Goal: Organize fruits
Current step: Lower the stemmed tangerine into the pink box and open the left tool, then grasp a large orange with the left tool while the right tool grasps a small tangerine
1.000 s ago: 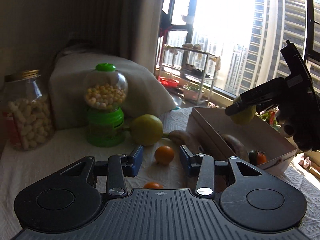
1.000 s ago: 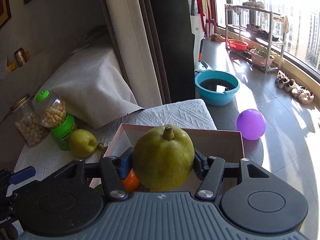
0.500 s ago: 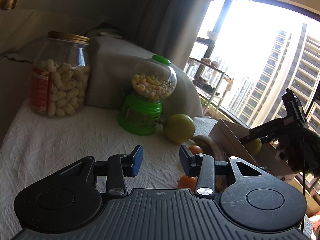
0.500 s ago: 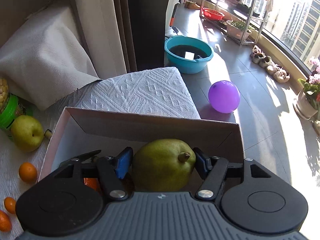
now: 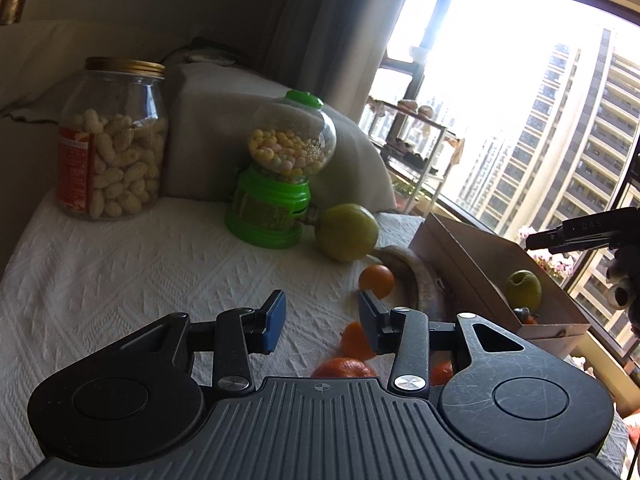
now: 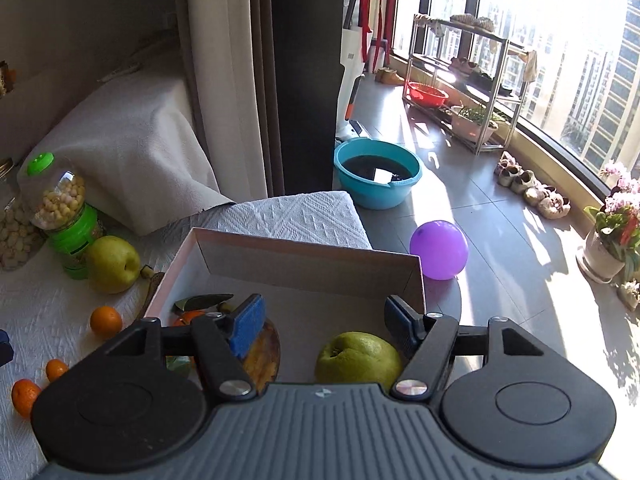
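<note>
A green pear (image 6: 358,358) lies inside the cardboard box (image 6: 308,256), below my right gripper (image 6: 324,322), which is open and empty above the box. The pear also shows in the left wrist view (image 5: 523,290), in the box (image 5: 456,252). The box also holds an orange fruit with a leaf (image 6: 188,316) and a brown fruit (image 6: 262,354). My left gripper (image 5: 322,320) is open and empty over the white cloth. A second pear (image 5: 347,232), a banana (image 5: 412,270) and several small oranges (image 5: 376,280) lie on the cloth.
A peanut jar (image 5: 114,140) and a green candy dispenser (image 5: 280,184) stand at the back of the cloth-covered table (image 5: 120,272). Past the table edge are a teal basin (image 6: 378,174), a purple ball (image 6: 439,250), a shoe rack (image 6: 464,80) and a flower pot (image 6: 606,254).
My right gripper opened and let go of the green pear, which now lies in the box; the gripper rose a little. My left gripper shifted slightly, staying open.
</note>
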